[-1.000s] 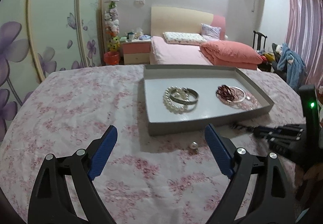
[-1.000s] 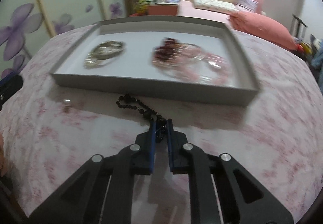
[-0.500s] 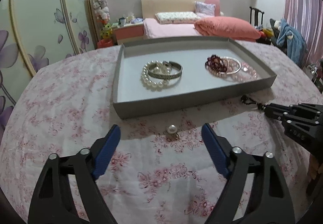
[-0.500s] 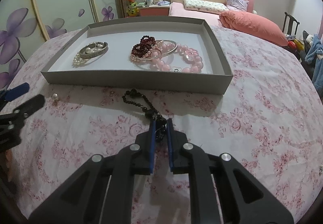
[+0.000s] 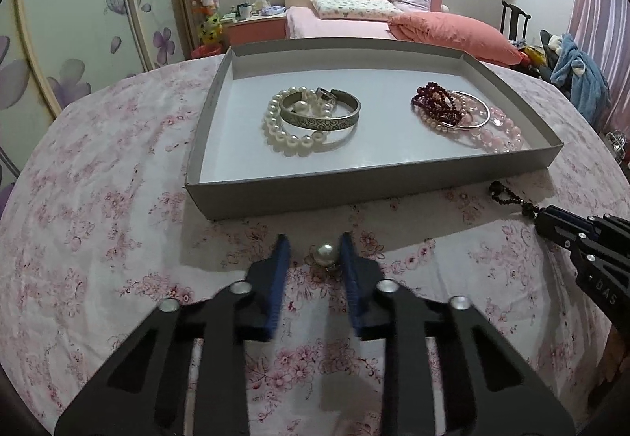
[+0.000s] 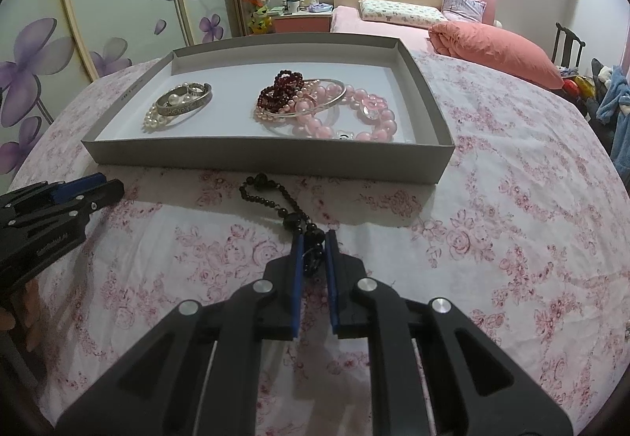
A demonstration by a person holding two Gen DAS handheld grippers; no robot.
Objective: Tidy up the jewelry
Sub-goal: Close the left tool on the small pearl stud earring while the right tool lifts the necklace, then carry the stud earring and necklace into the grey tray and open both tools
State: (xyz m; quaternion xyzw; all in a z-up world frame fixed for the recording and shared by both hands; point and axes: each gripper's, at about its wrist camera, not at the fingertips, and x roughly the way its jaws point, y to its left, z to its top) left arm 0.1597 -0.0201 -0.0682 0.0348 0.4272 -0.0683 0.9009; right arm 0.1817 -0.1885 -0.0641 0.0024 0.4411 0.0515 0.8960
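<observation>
A grey tray [image 5: 315, 196] [image 6: 260, 164] on the flowered cloth holds a pearl bracelet [image 5: 283, 137] with a silver bangle [image 5: 321, 117], and dark red beads [image 5: 435, 103] with pink beads [image 6: 346, 117]. A pearl earring [image 5: 327, 254] lies on the cloth in front of the tray. My left gripper [image 5: 313, 255] has its jaws narrowed around the pearl, with small gaps on both sides. My right gripper [image 6: 314, 243] is shut on a black bead necklace [image 6: 271, 200], whose loose end trails on the cloth toward the tray.
The table is round, covered in pink flowered cloth [image 5: 98, 219]. A bed [image 5: 378, 26], a nightstand [image 5: 252, 26] and wardrobe doors [image 5: 78, 23] stand behind. The left gripper shows at the left edge of the right wrist view [image 6: 59, 200].
My left gripper has moved forward and down to the pearl earring and its jaws have narrowed around it. My right gripper still holds the black necklace in about the same place.
</observation>
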